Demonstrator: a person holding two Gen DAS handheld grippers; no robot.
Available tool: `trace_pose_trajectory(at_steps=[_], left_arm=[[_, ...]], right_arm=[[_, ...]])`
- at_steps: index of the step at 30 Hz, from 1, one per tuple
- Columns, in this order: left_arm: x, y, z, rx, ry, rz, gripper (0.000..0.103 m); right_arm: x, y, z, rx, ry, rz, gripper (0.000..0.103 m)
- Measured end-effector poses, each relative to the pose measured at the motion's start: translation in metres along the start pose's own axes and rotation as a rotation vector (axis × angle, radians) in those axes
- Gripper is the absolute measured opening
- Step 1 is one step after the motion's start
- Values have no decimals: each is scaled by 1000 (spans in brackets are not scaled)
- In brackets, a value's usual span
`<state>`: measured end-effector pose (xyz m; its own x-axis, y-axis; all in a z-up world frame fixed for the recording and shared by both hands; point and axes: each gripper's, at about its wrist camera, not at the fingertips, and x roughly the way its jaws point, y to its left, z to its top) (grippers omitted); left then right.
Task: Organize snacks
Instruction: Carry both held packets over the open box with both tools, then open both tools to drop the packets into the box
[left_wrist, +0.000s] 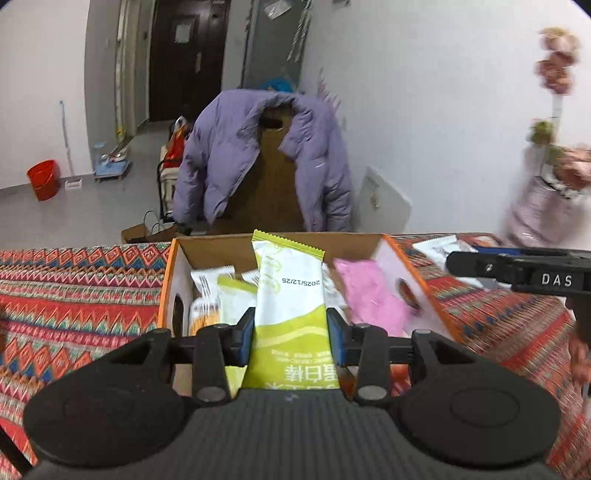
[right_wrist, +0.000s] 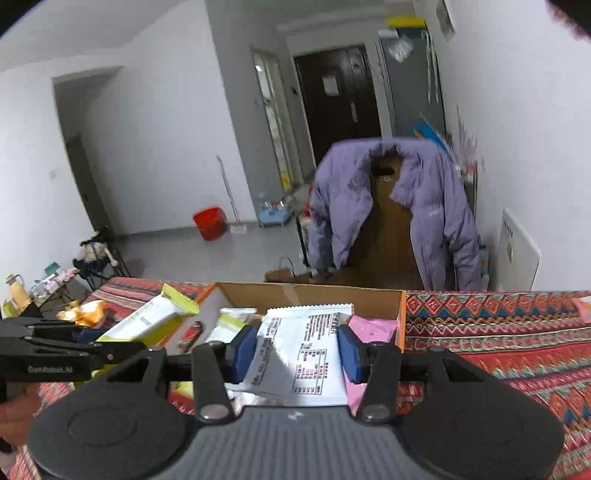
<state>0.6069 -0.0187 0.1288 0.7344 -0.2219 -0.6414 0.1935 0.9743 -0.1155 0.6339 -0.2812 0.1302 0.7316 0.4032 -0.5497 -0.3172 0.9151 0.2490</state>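
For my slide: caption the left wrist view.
Left claw carries a green-and-white snack bar above the cardboard box.

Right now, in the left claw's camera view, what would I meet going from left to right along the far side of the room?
Red bucket → purple jacket draped over a brown box → white panel leaning on the wall → pink flowers.

purple jacket (left_wrist: 258, 158) over chair | red bucket (left_wrist: 43, 179) on floor | dark door (right_wrist: 338, 99)
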Motion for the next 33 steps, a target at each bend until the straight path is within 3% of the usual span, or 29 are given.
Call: trace_pose_trajectory(at_steps=[5, 11, 14, 15, 16, 17, 23, 27, 30, 33], left_arm=[[80, 0, 25, -89, 80, 27, 39], [149, -1, 18, -149, 153, -18, 41], [171, 0, 6, -156, 179, -36, 53], [174, -1, 2, -146, 180, -45, 59], [174, -3, -1, -132, 178, -54, 63], [172, -5, -4, -109, 172, -61, 70], [143, -12, -5, 40, 98, -43, 78], [127, -5, -3, 43, 112, -9, 82], [107, 8, -3, 29, 122, 31, 85], [82, 20, -2, 21, 110, 61, 87]], right_arm=[[88, -13, 12, 76, 73, -37, 48], [156, -26, 10, 156, 122, -82, 49], [175, -33, 4, 197, 146, -81, 52], [179, -35, 2, 206, 149, -85, 60], [183, -38, 0, 219, 154, -93, 74], [185, -40, -2, 236, 151, -92, 76], [171, -36, -2, 207, 132, -101, 81], [153, -35, 3, 181, 135, -125, 82], [132, -36, 2, 141, 151, -156, 92], [105, -32, -2, 73, 171, -197, 92]])
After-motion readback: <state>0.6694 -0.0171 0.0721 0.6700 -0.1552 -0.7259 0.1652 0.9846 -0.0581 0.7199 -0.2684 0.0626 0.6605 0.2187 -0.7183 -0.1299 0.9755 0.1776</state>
